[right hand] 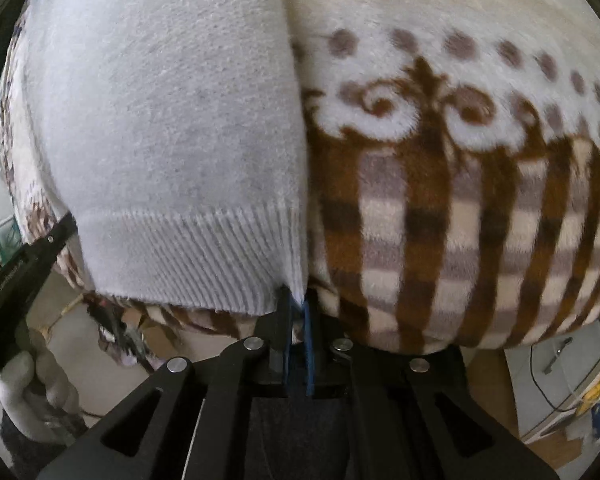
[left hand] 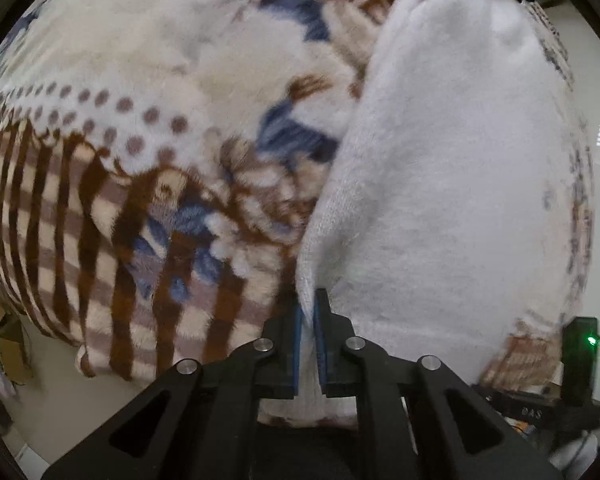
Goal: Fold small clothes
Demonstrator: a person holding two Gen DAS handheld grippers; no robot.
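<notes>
A white knit garment lies on a fleece blanket with brown stripes, dots and blue flowers. My left gripper is shut on the garment's left edge, with white cloth pinched between its blue pads. In the right wrist view the same white garment shows its ribbed hem at the bottom. My right gripper is shut on the hem's right corner, over the blanket.
The other gripper, held in a white-gloved hand, shows at the left of the right wrist view. A black device with a green light stands at the lower right. Pale floor and cardboard boxes lie beyond the blanket's edge.
</notes>
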